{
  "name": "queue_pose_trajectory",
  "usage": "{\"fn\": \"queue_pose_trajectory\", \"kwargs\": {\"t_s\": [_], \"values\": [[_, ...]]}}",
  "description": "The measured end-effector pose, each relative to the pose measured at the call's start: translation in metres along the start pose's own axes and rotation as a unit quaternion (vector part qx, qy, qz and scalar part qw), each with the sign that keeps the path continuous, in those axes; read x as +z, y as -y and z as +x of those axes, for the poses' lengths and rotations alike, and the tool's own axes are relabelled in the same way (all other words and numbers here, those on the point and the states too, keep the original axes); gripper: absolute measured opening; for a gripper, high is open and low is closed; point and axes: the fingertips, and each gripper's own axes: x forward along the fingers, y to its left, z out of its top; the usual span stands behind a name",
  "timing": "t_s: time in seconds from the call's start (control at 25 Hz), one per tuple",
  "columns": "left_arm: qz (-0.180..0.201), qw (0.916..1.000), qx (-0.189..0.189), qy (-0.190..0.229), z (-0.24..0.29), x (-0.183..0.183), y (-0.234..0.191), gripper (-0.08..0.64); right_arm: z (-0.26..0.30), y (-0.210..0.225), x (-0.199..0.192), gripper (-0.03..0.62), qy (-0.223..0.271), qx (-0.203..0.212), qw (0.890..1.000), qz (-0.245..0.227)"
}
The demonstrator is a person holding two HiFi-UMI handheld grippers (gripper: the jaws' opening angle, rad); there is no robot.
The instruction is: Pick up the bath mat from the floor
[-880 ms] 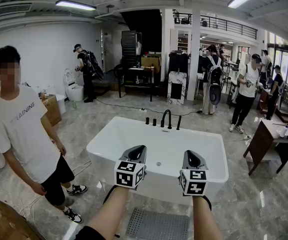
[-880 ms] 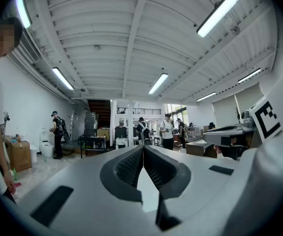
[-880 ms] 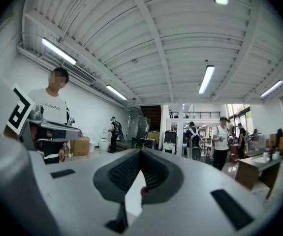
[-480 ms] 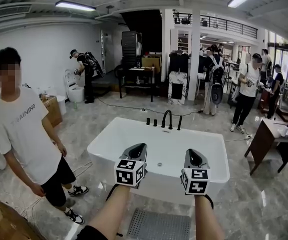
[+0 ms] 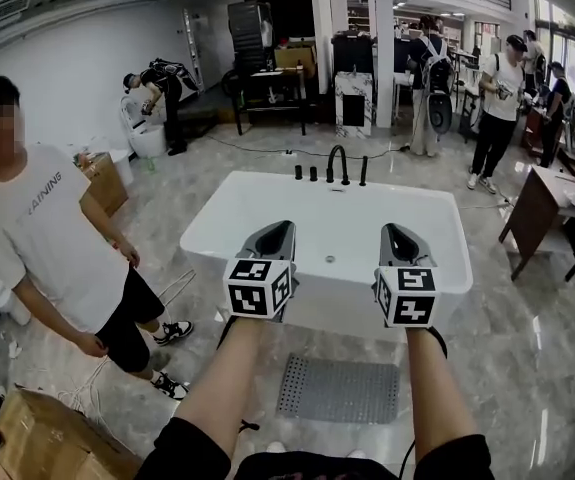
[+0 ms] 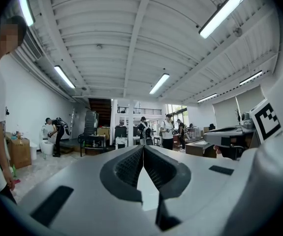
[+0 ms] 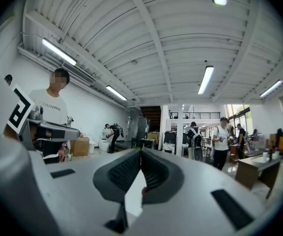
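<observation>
Head view first: where was the mat (image 5: 339,388)?

It lay flat on the grey marbled floor (image 5: 527,368), a dark grey mat with a grid of small holes. It was just in front of the white tub (image 5: 217,230), and I saw it between my two forearms as I looked down. Nothing touched it.

And your tongs?

I held both out level, side by side over the tub's near rim and well above the mat. The left tongs (image 5: 283,228) were closed and empty. In the left gripper view their ribbed pads (image 6: 130,167) met at the tips with nothing between them. The right tongs (image 5: 394,231) were the same in the right gripper view: closed, pads together, holding nothing. Each carried its cube of black and white square markers, facing me.

What else stood around?

A black tap (image 5: 339,163) rose at the tub's far rim. A person (image 5: 52,238) in a white T-shirt and black shorts stood to my left, beside the tub. A cardboard box (image 5: 52,438) sat at the lower left, and a dark wooden desk (image 5: 535,206) stood to the right. Further back, several people stood in the open hall.
</observation>
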Motion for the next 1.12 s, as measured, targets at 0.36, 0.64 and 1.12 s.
{"fn": "queue_pose_trajectory", "kwargs": {"t_s": [0.36,0.64,1.12], "values": [[0.000,0.9998,-0.008,-0.021,0.004,-0.018,0.039,0.009,-0.025,0.031,-0.031,0.021,-0.024,-0.003,1.000,0.007],[0.009,0.9990,0.001,-0.044,0.012,-0.041,0.082,0.009,-0.041,0.071,-0.066,0.021,-0.042,0.008,0.999,0.021],[0.013,0.9982,-0.003,-0.058,0.020,-0.062,0.050,0.009,-0.008,0.048,-0.072,0.021,-0.044,0.016,0.999,0.022]]}}
